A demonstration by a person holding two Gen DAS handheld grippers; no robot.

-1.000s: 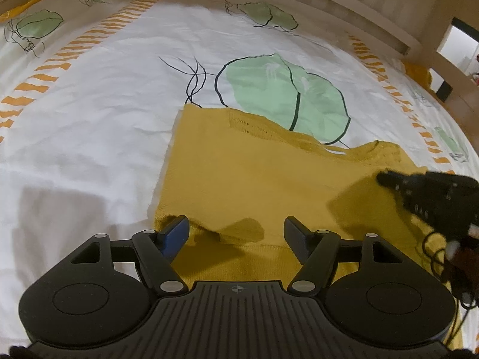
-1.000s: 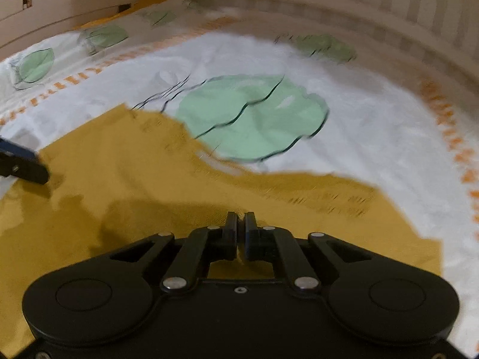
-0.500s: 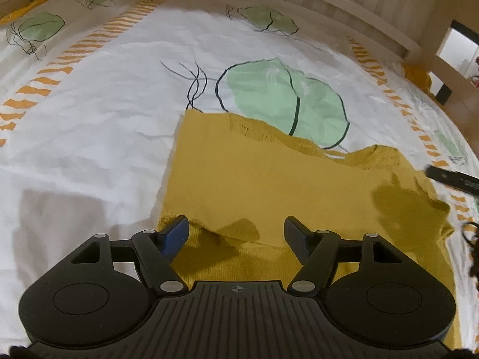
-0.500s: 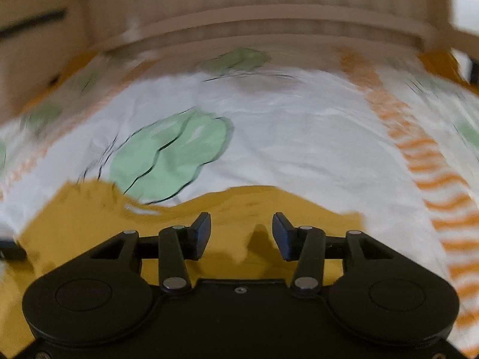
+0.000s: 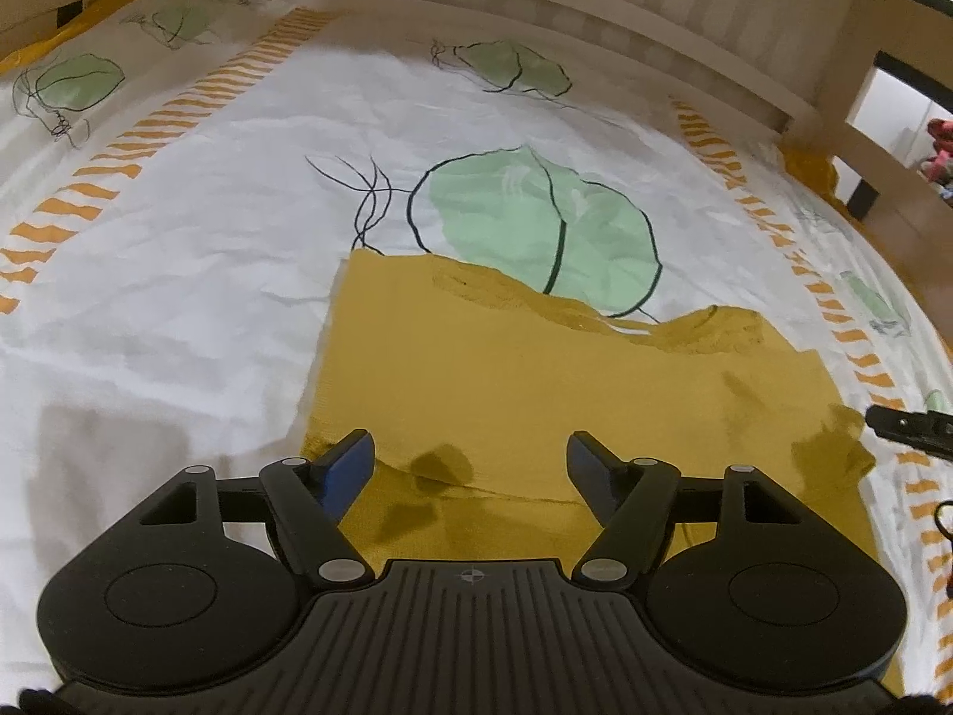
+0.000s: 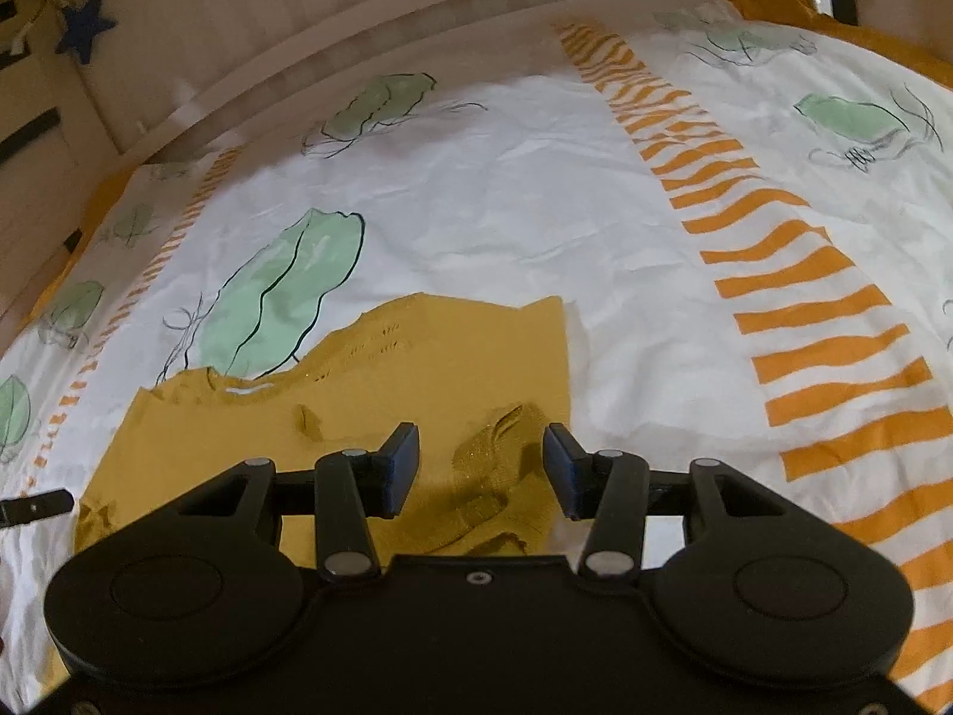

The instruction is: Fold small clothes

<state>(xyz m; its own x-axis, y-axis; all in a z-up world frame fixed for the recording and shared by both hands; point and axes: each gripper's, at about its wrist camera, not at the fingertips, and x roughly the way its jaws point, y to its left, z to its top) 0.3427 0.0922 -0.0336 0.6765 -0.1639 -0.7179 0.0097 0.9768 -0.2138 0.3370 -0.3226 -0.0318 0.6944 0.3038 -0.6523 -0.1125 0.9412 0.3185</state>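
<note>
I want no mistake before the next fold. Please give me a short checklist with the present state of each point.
1. Left hand-held gripper open, nothing pinched: ok.
2. Right hand-held gripper open, nothing pinched: ok.
3. Mustard garment lies spread on the bedsheet: ok.
4. Garment's corner by the right hand-held gripper flat: not ok, bunched.
5. Garment's near hem smooth: not ok, creased.
6. Layers aligned underneath: cannot tell.

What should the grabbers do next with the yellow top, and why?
Probably lower the right gripper and pinch the crumpled corner under its open jaws. The yellow top lies mostly flat on the sheet, but that corner is bunched up. The left gripper is open over the near edge, holding nothing.
</note>
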